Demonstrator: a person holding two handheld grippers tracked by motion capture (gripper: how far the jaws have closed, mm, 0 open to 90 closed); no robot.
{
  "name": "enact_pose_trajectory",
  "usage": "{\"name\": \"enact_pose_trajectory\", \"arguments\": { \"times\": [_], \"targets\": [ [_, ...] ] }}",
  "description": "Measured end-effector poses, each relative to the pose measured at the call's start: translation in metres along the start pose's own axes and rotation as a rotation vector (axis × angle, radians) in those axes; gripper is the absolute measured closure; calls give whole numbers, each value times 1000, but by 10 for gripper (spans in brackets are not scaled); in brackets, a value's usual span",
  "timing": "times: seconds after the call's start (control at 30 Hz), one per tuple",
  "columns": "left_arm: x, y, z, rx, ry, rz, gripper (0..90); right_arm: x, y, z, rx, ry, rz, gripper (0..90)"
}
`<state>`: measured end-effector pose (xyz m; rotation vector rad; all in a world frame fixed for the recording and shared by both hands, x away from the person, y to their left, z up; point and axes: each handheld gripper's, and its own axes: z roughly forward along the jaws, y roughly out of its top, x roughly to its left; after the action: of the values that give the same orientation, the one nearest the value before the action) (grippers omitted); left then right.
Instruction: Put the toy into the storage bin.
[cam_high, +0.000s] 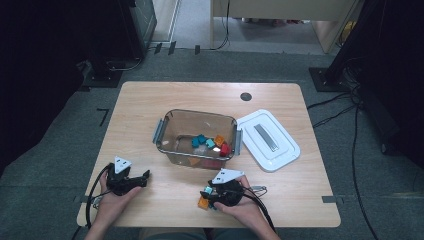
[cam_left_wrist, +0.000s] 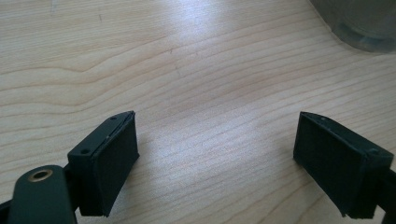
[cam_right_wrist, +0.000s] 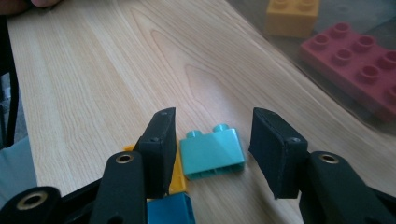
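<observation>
On the wooden counter (cam_high: 150, 107) the right gripper (cam_high: 216, 196) sits at the near edge, right of centre, held in the person's right hand (cam_high: 243, 205). In the right gripper view its jaws stand partly spread on either side of a teal brick (cam_right_wrist: 212, 153) that lies flat on the counter. A gap shows between the brick and the right-side pad, and the left-side pad stands just beside the brick's edge, so nothing is pinched. A yellow brick (cam_right_wrist: 178, 175) lies just behind the left-side jaw, and a blue brick (cam_right_wrist: 169, 210) shows at the near edge below it. The left gripper (cam_high: 134, 181) rests near the counter's near-left corner in the left hand (cam_high: 112, 202); its jaws are spread wide over bare wood with nothing between them. A clear plastic box (cam_high: 172, 131) stands in the middle of the counter with several coloured bricks inside. Its white lid (cam_high: 287, 150) lies flat just to the right of it.
</observation>
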<state>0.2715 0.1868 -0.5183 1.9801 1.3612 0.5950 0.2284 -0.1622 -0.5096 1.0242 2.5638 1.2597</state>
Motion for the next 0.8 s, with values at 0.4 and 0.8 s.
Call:
{"name": "enact_pose_trajectory", "arguments": {
  "times": [0.4, 0.8],
  "targets": [
    [0, 0, 0, 0, -1, 1, 135, -8, -4, -5, 27, -17, 19, 566],
    [0, 0, 0, 0, -2, 2, 135, -17, -6, -15, 10, -22, 46, 544]
  ]
}}
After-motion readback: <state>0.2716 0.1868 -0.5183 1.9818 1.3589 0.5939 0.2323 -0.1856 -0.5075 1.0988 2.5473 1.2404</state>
